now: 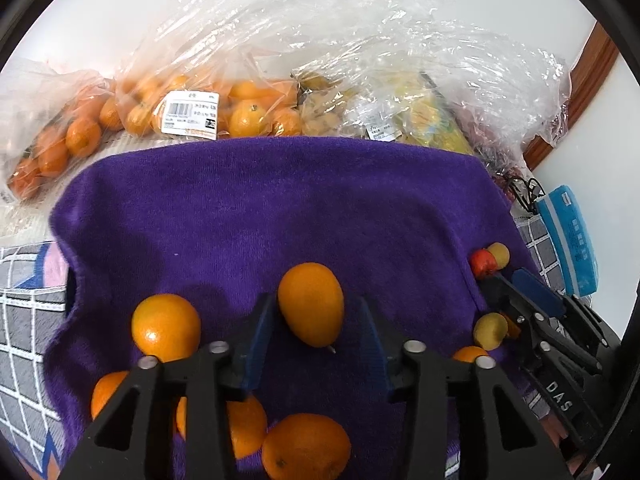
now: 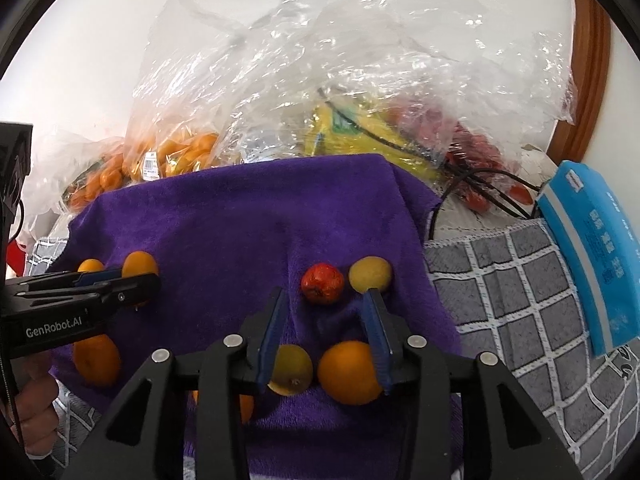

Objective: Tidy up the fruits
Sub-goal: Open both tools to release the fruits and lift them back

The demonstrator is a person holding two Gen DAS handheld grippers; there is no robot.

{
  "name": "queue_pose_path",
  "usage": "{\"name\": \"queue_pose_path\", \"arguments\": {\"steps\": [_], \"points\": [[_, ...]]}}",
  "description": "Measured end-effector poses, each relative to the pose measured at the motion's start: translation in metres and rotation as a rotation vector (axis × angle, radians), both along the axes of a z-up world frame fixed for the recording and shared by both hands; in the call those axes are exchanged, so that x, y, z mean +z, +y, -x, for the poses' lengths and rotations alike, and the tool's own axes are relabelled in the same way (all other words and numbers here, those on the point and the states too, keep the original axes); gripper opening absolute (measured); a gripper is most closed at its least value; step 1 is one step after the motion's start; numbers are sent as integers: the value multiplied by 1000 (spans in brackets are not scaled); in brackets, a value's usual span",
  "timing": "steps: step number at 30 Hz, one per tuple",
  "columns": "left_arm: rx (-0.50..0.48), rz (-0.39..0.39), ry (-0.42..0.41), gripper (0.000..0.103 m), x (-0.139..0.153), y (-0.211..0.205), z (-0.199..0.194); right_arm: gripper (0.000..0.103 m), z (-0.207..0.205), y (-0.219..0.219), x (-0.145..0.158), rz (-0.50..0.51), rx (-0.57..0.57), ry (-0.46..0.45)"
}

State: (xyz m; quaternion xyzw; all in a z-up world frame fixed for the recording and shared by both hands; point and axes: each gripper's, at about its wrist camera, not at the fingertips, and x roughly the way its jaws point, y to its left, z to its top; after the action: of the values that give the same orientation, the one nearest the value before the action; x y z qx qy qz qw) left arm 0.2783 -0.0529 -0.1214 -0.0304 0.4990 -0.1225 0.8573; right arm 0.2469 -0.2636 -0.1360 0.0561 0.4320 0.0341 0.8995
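Note:
A purple towel (image 1: 280, 208) lies spread out with loose fruit on it. My left gripper (image 1: 316, 320) is open, its blue pads on either side of an oval orange (image 1: 311, 304) without pressing it. Several other oranges (image 1: 166, 326) lie around it. My right gripper (image 2: 324, 304) is open over the towel's (image 2: 240, 220) right part. A yellow fruit (image 2: 290, 370) and an orange (image 2: 349, 372) lie between its fingers. A red fruit (image 2: 322, 283) and another yellow fruit (image 2: 370, 275) lie just beyond its tips. The left gripper (image 2: 132, 280) also shows in the right wrist view.
Clear plastic bags of oranges (image 1: 192, 114), yellow fruit (image 1: 432, 120) and red fruit (image 2: 468, 152) are piled behind the towel against a white wall. A blue tissue pack (image 2: 592, 248) lies at the right on a grey checked cloth (image 2: 512, 288). Black cables (image 2: 480, 188) lie near it.

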Motion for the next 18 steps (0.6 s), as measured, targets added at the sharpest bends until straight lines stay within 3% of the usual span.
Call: {"name": "queue_pose_path", "arguments": {"steps": [6, 12, 18], "points": [[3, -14, -43, 61, 26, 5, 24, 56, 19, -3, 29, -2, -28, -8], [-4, -28, -100, 63, 60, 10, 63, 57, 59, 5, 74, 11, -45, -45], [16, -51, -200, 77, 97, 19, 118, 58, 102, 17, 112, 34, -56, -61]]}}
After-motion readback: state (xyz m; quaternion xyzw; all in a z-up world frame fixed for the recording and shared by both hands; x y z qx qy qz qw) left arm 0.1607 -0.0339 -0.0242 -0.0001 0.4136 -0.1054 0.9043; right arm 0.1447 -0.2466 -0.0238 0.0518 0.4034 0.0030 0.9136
